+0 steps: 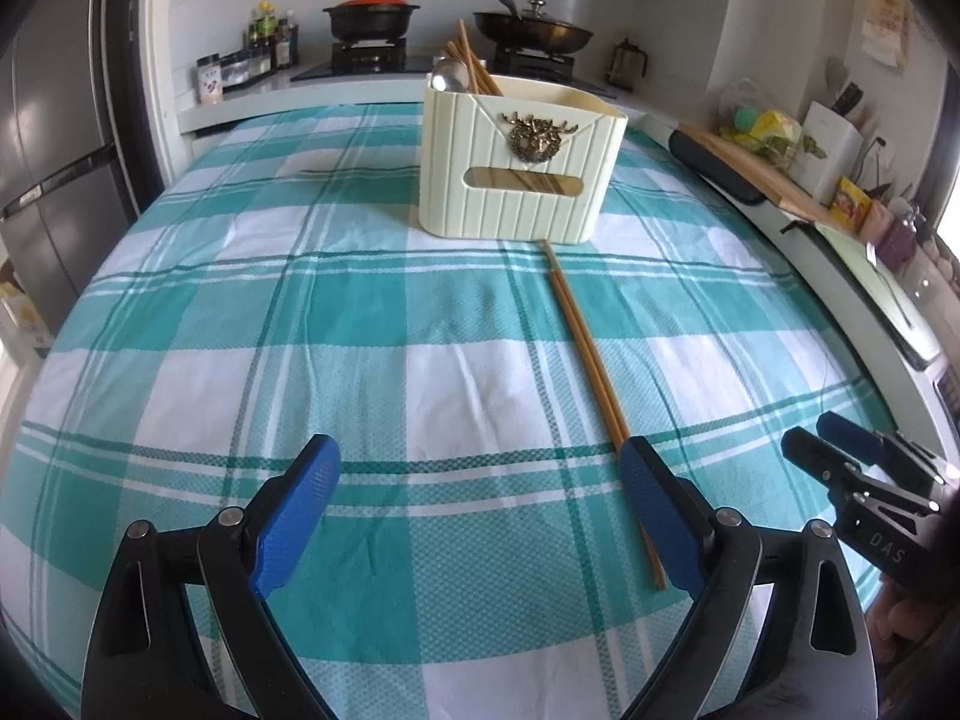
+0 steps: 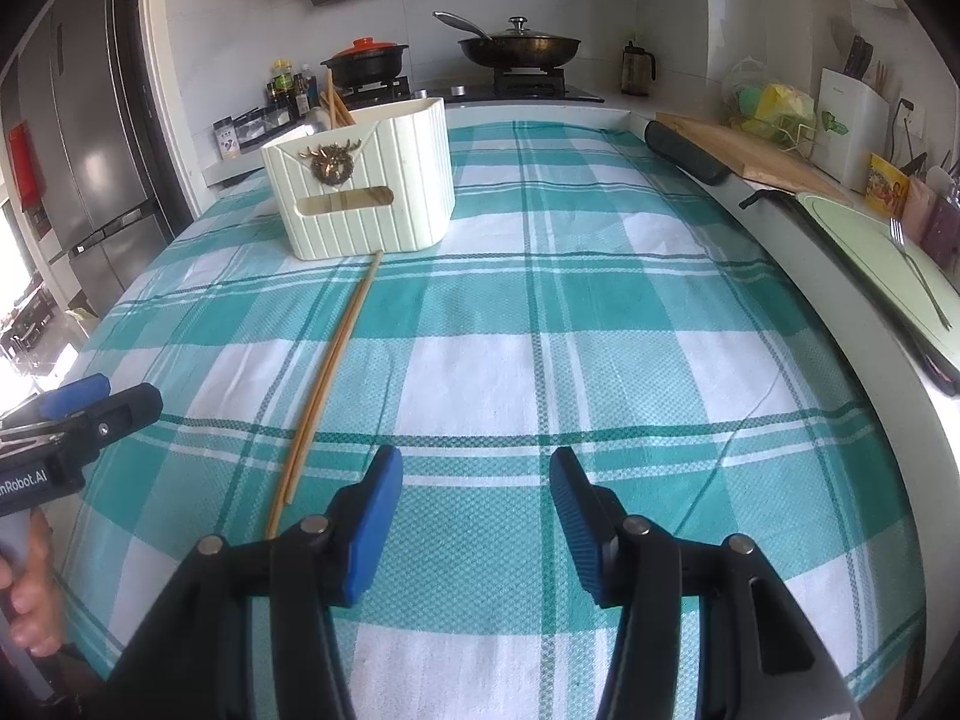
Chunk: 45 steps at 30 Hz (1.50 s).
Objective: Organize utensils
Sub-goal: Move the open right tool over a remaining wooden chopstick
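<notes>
Two chopsticks (image 1: 591, 372) lie side by side on the checked cloth (image 1: 360, 312) over the desk, running from the foot of the cream utensil holder (image 1: 516, 162) at upper centre of the left wrist view down toward the lower right, where their near ends pass close by one blue pad (image 1: 657, 516) of the left gripper (image 1: 474, 516). The holder already carries more chopsticks and a spoon (image 1: 450, 75) upright, so this pair looks like the last loose item to go in. The left gripper's jaws stand wide with nothing between them. The right gripper (image 2: 471, 522) hangs over bare cloth at lower centre of its own view, jaws partly apart and empty, the chopsticks off to its left. Both seem poised above the near ends, probably because thin sticks lying flat are easiest pinched there.
</notes>
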Tool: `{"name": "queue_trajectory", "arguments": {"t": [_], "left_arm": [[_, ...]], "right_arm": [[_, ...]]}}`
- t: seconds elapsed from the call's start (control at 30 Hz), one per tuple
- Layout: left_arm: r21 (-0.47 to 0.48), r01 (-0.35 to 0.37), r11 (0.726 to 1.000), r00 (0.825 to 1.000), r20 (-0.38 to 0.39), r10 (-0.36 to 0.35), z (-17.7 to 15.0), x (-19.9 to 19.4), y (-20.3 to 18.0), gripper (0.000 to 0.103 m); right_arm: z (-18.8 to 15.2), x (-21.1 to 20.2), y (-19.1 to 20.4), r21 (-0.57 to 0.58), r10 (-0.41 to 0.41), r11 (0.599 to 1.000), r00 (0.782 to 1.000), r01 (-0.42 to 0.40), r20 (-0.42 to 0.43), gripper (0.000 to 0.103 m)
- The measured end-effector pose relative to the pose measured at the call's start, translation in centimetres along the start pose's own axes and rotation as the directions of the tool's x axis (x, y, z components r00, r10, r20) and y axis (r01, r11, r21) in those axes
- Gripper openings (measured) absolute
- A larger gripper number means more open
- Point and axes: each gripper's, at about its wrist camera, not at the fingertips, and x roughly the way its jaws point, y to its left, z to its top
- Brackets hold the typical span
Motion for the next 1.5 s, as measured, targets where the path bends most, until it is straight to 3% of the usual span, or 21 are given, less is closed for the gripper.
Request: {"name": "queue_trajectory", "arguments": {"t": [0.27, 0.37, 0.6, 0.73, 1.1, 1.27, 1.5], "left_arm": [[0.009, -0.027, 1.000, 1.000, -0.005, 0.027, -0.1, 0.4, 0.5, 0.095], [-0.026, -0.037, 0.999, 0.999, -0.007, 0.037, -0.1, 0.5, 1.5, 0.095], [-0.069, -0.071, 0.995, 0.998, -0.005, 0.070, -0.3, 0.3, 3.1, 0.095], [-0.081, -0.084, 0.993, 0.996, -0.006, 0.084, -0.4, 0.2, 4.0, 0.095], [-0.087, -0.083, 0.993, 0.996, -0.018, 0.082, -0.5, 0.8, 4.2, 0.095], [-0.083, -0.074, 0.994, 0.997, -0.025, 0.072, -0.5, 0.9, 3.7, 0.095], [-0.071, -0.092, 0.993, 0.996, -0.021, 0.091, -0.8, 0.5, 3.8, 0.095]], "right_arm": [[0.2, 1.5, 0.8, -0.016, 0.019, 1.000, 0.999, -0.019, -0.042, 0.052], [1.3, 3.1, 1.6, -0.038, 0.066, 0.997, 0.995, -0.070, -0.080, 0.052], [4.3, 7.6, 4.9, -0.044, 0.228, 0.970, 0.954, -0.241, -0.197, 0.022], [4.9, 9.0, 6.9, -0.097, 0.207, 0.968, 0.953, -0.233, -0.222, 0.014], [5.7, 10.5, 7.9, -0.140, 0.142, 0.972, 0.949, -0.188, -0.282, 0.012], [6.0, 11.2, 8.9, -0.219, 0.062, 0.968, 0.960, -0.125, -0.273, 0.009], [4.6, 9.6, 6.5, -0.128, 0.070, 0.986, 0.968, -0.103, -0.241, 0.005]]}}
